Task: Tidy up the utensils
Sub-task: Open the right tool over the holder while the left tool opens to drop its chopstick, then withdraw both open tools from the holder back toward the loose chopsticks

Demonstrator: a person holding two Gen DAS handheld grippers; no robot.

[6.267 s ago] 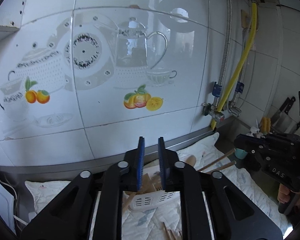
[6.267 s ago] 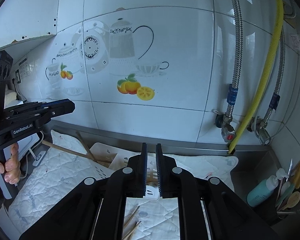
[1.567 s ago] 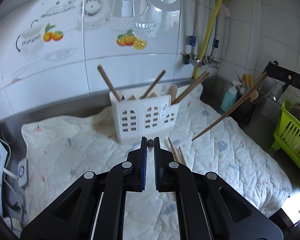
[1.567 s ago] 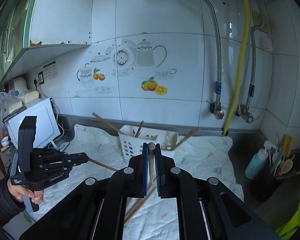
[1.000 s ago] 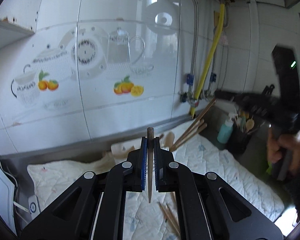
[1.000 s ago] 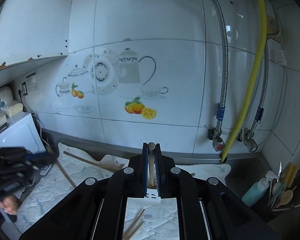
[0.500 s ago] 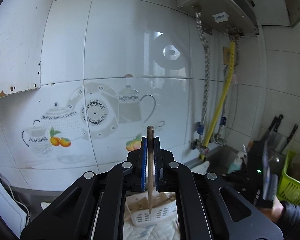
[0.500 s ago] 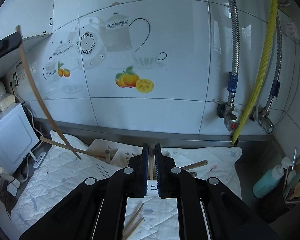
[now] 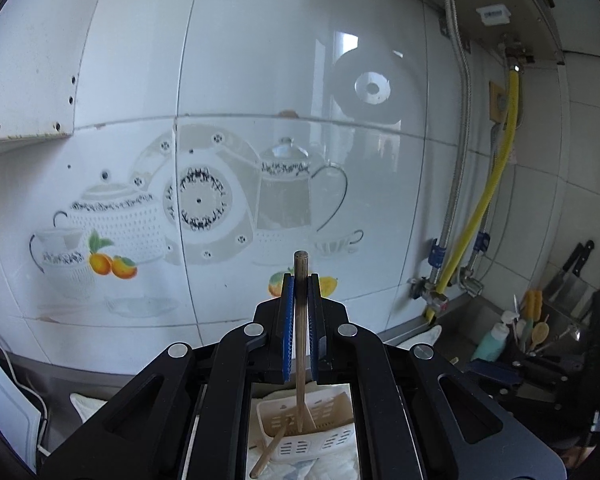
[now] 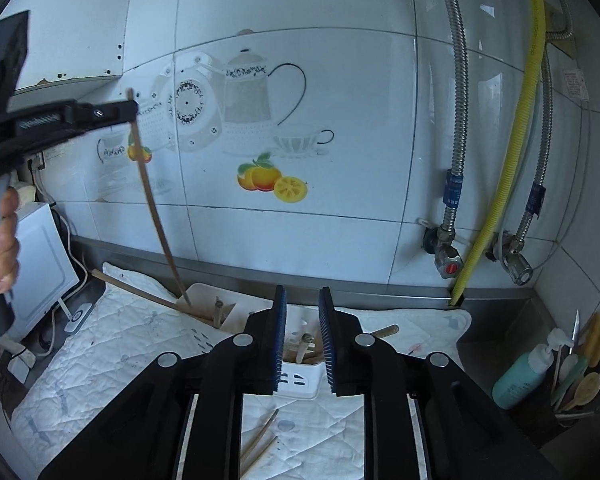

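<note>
A long wooden chopstick (image 9: 301, 320) stands nearly upright, clamped between the blue pads of the left gripper (image 9: 300, 292), its blunt top poking above the pads and its thin lower end reaching down over the white slotted utensil holder (image 9: 308, 428) below. In the right wrist view the same chopstick (image 10: 156, 216) hangs from the left gripper (image 10: 126, 111) at the upper left, its tip at the near corner of the holder (image 10: 300, 378); whether it touches the rim cannot be told. A hand (image 10: 0, 240) grips that tool's handle at the left edge. The holder stands on a white quilted mat (image 10: 140, 344) against the tiled wall and already holds several wooden sticks (image 10: 306, 346), some leaning out over its sides. The right gripper (image 10: 302, 304) sits just in front of and above the holder, its jaws opening, a narrow gap between the pads and nothing pressed between them; the stick tops in the holder show through the gap. Two more loose chopsticks (image 10: 260, 444) lie on the mat below that gripper. Behind, the tiles carry a printed teapot and fruit picture (image 10: 260, 120); a yellow hose (image 10: 512, 152) and metal pipes run down the wall at the right, and a teal bottle (image 10: 520, 376) and a dark pot of spoons (image 10: 576, 388) stand in the right corner.
</note>
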